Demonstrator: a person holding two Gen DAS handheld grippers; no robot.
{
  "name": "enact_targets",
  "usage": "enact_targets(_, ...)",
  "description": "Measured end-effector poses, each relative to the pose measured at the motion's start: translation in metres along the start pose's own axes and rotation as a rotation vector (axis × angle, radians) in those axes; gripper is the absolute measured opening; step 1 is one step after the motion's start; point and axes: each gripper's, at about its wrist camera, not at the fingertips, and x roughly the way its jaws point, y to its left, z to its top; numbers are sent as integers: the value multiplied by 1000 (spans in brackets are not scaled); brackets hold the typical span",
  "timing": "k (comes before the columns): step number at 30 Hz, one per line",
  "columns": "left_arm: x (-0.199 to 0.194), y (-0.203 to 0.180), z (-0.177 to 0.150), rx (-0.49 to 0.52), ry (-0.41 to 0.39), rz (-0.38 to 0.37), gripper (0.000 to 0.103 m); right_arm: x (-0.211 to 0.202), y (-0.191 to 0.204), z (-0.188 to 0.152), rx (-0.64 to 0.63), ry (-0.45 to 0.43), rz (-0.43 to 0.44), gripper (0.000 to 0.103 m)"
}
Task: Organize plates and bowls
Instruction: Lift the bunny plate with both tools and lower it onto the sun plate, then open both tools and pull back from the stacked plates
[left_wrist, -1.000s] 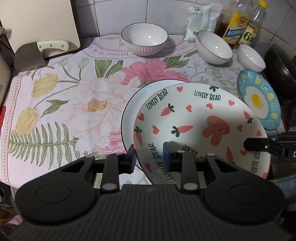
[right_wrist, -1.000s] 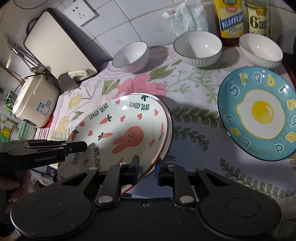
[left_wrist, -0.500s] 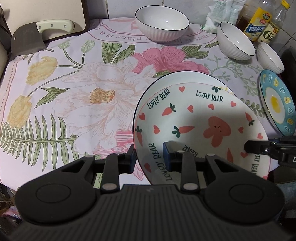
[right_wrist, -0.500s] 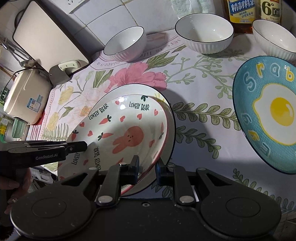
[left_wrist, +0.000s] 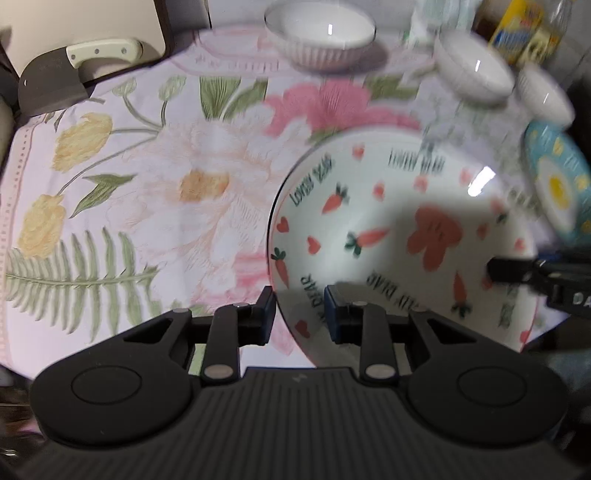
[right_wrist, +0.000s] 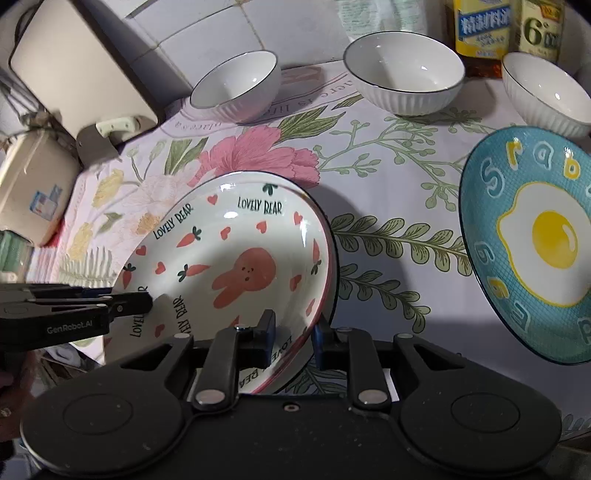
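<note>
Left gripper (left_wrist: 297, 306): jaws clenched on the near rim of the bear plate (right_wrist: 229, 258).

Right gripper (right_wrist: 291, 328): jaws have just been opening, with the plate's rim between them; whether the pads press cannot be told.

The bear plate appears seated on a dark-rimmed white plate (right_wrist: 334, 266) on the desk (right_wrist: 388, 177).

Progress, as judged: first stack formed, not fully let go.

Outstanding: the blue egg plate (right_wrist: 487, 177), right of the bear plate, and three white ribbed bowls (right_wrist: 236, 85) (right_wrist: 404, 70) (right_wrist: 546, 85) beyond it, unstacked.

Count: three plates, three bowls.
</note>
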Motion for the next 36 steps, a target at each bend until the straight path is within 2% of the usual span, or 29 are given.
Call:
enact_targets(4,3,-6,-4,9,-10,27,27,1,20,-3,-114,-31,-101,31)
enact_targets(12,-1,-5,-4,-19,-4,39,25,0,24,-3,-126,-31,-139,31)
enact_targets(16,-10,-10,-7,-17,-10,43,30,-5,28,-9,-158,-59,-216,39)
enact_targets(21,-25,-23,-18,-8,-2,63,36,-30,19,-16,-116,-112,-125,43)
enact_targets(23,-35,-29,-23,-5,-9,63,41,-44,18,-20,-131,-150,-108,46)
enact_targets(29,-70,-57,-37,34,-24,68,49,-90,10,-36,-152,-229,-40,49)
enact_targets(31,-82,-69,-42,57,-26,66,53,-107,6,-43,-164,-251,-15,54)
enact_targets(36,-110,-99,-54,91,-53,60,60,-149,-4,-62,-233,-315,11,54)
